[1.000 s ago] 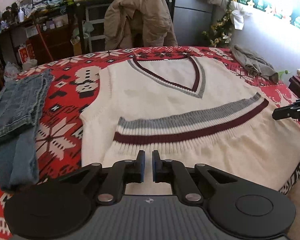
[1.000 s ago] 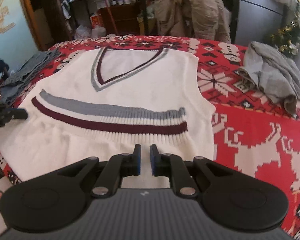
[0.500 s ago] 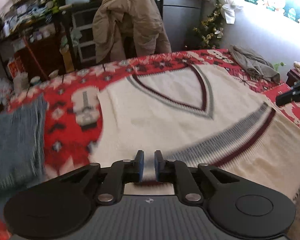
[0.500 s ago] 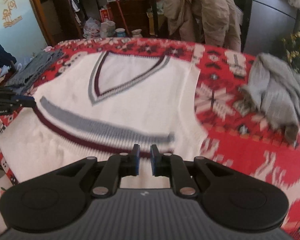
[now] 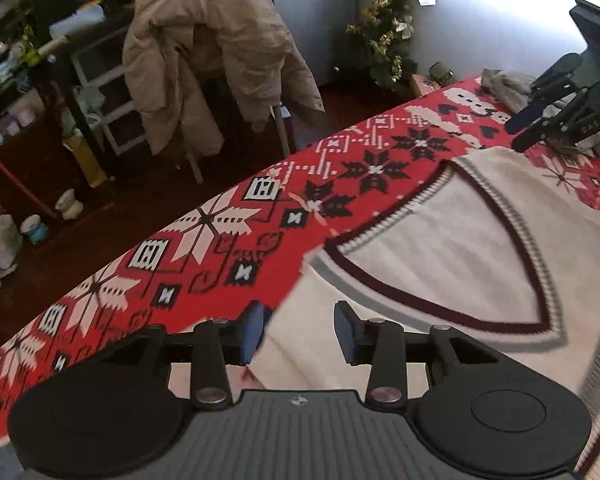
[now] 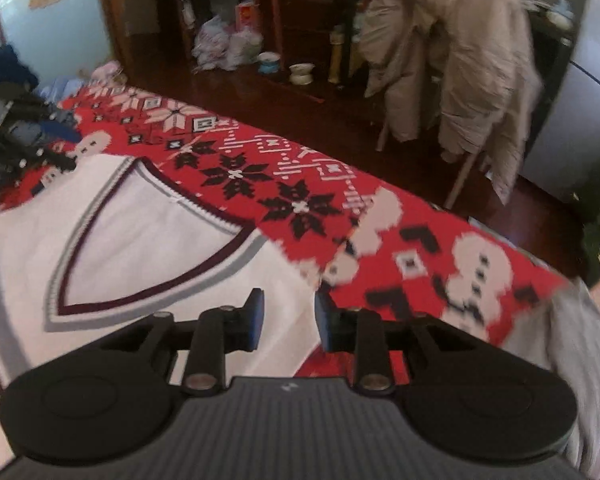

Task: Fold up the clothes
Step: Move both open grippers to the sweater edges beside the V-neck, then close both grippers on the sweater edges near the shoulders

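My left hand-held gripper (image 5: 298, 332) wide, empty, at vest (image 5: 440, 248) shoulder. Right hand-held gripper (image 6: 288, 320) wide at other shoulder. Vest flat on red tabletop (image 5: 204, 248); I judge both positioned to pinch shoulders.

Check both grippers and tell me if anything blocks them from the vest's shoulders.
Nothing visible does. The left gripper and right gripper are both open, each over a shoulder of the white vest with only knit fabric between the fingers.

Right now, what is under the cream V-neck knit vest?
The cream V-neck knit vest lies flat on the red patterned snowflake cloth, which shows all around its collar end. Anything beneath the vest's body is covered.
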A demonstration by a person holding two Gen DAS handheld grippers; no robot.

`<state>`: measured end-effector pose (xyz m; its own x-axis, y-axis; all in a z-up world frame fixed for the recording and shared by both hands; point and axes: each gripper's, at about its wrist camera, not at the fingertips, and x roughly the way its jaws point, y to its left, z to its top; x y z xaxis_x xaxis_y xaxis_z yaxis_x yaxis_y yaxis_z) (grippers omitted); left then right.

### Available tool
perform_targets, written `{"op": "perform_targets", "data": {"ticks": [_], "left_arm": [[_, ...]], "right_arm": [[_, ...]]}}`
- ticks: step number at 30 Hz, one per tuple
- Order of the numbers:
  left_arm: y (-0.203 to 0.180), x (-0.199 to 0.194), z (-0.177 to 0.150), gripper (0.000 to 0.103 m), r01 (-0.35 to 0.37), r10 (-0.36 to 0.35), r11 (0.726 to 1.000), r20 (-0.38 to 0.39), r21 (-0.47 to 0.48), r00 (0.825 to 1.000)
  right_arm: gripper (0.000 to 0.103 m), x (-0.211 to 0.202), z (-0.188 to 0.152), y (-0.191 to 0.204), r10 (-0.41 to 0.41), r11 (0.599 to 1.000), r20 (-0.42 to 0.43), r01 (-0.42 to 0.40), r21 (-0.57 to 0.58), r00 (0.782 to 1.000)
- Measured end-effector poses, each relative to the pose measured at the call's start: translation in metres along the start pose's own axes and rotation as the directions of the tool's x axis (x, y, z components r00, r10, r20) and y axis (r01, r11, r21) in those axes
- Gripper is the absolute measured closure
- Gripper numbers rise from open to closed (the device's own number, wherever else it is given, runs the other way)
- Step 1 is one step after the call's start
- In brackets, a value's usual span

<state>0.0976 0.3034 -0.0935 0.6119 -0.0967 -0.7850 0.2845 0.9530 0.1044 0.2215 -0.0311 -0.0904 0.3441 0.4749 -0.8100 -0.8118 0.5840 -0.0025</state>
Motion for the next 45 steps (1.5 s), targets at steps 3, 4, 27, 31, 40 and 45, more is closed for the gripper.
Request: {"op": "perform_targets", "data": {"ticks": [3,4,27,31,40,45], "left_arm": [[0.010,0.014,0.003,0.065,0.040,-0.039,0.999,-0.030,0.011,0.999],[0.012,0.017,0.004,0.065,0.056,-0.056,0.998,-0.039,0.011,0.998],[0.010,0.022,0.015,0.099,0.127,-0.120,0.989,-0.087,0.082,0.989],[0.012,0.019,0.015,0.098,0.118,-0.112,0.991,-0.080,0.068,0.990],[0.013,0.025,0.016,0.080,0.132,-0.126,0.990,-0.097,0.056,0.987],[0.013,0.028,0.016,0.100,0.139,-0.133,0.989,-0.106,0.049,0.985]], "right_arm": [[0.074,0.025,0.011,-0.009,0.060,0.998,-0.043,-0.061,-0.030,0.997],[0.074,0.031,0.014,-0.011,0.075,0.996,-0.057,-0.077,-0.036,0.996],[0.101,0.038,0.025,0.003,0.098,0.973,-0.117,-0.120,-0.197,0.988],[0.101,0.026,0.026,0.007,0.084,0.972,-0.095,-0.102,-0.212,0.992],[0.101,0.027,0.027,0.010,0.070,0.975,-0.091,-0.088,-0.205,0.993],[0.101,0.034,0.027,0.007,0.070,0.977,-0.108,-0.091,-0.194,0.992]]}}
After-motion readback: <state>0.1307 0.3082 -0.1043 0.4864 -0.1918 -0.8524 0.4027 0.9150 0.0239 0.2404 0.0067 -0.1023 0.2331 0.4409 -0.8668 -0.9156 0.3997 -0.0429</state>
